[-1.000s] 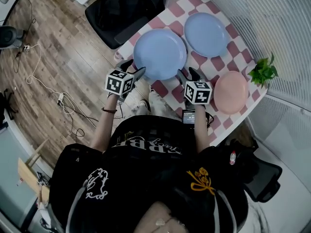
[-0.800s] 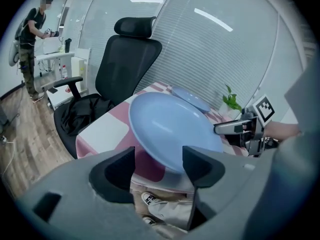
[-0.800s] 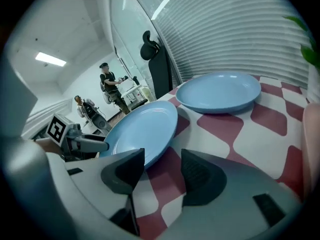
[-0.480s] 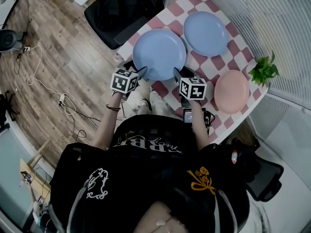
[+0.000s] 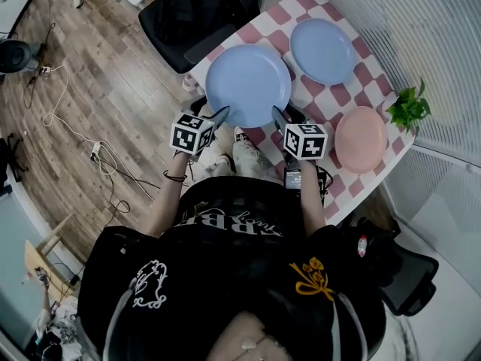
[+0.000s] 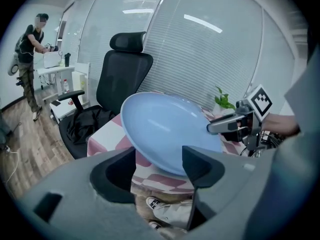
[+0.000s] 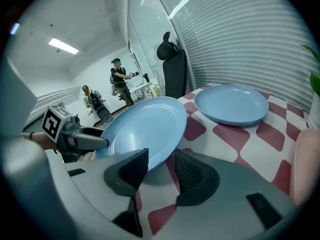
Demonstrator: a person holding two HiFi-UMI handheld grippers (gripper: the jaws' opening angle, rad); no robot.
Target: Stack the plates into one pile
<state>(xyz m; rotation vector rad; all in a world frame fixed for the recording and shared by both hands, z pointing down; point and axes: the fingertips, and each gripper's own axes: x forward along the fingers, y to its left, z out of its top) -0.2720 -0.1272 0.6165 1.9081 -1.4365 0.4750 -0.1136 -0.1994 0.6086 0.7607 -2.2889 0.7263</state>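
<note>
Three plates on the red-and-white checked table, none stacked yet. Large blue plate lies at the near left corner. Smaller blue plate sits at its 2 o'clock, just apart; pink plate at its 4 o'clock, near the potted plant. Left gripper is at the large plate's 7 o'clock rim, jaws wide apart, rim between them, no pinch. Right gripper is at the 5 o'clock rim, jaws closer but with a gap, rim edging in, ridged pad bare. Cannot tell whether the plate is clear of the cloth. Handling, as a guess: stiff, smooth and glossy, so likely slippery; breakable if ceramic, light if melamine. A wide, shallow plate would tip from one pinch, so grip the raised rim on opposite sides, both jaws well over the lip, and carry it level.
</note>
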